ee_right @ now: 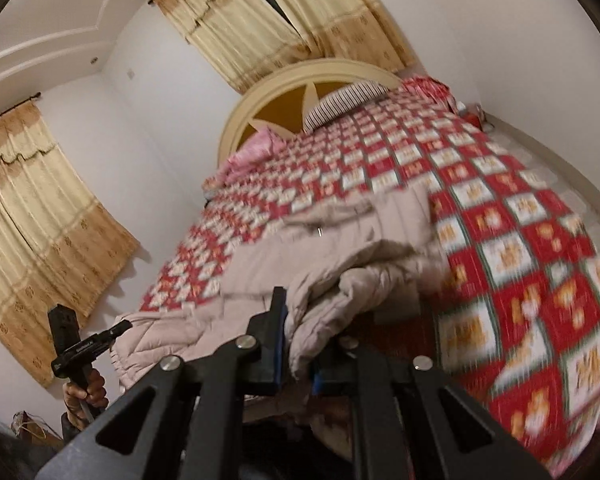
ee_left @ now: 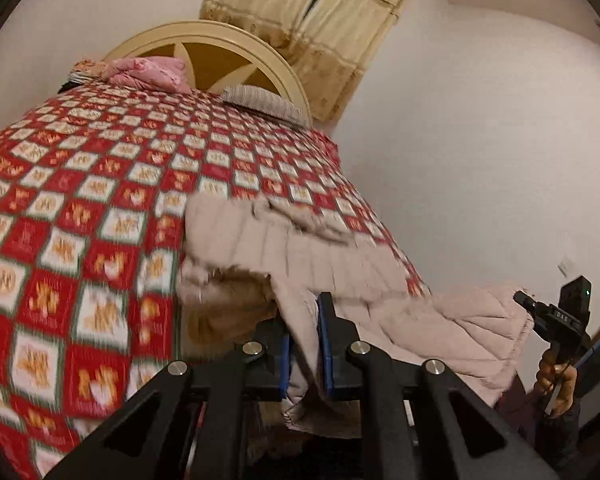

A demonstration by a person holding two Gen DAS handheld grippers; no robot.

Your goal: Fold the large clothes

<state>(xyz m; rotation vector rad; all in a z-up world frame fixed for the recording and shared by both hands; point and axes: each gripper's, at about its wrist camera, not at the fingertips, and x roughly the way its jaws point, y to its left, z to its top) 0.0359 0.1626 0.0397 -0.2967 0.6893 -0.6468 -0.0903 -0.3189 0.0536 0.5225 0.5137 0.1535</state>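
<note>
Beige quilted coat [ee_left: 284, 248] on bed, edge pinched in both claws, left claw [ee_left: 303, 344], right claw [ee_right: 296, 344]

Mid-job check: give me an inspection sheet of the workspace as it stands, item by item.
Surface: bed with red checked bedspread, blurred by motion.
Job's things: beige quilted coat lying at the bed's foot, part hanging over the edge.
Clutter: pink bedding and striped pillow by the headboard.
Grippers: left claw shut on coat fabric; right claw shut on coat fabric.
Cables: nothing seen.
Surroundings: white walls, yellow curtains.
</note>
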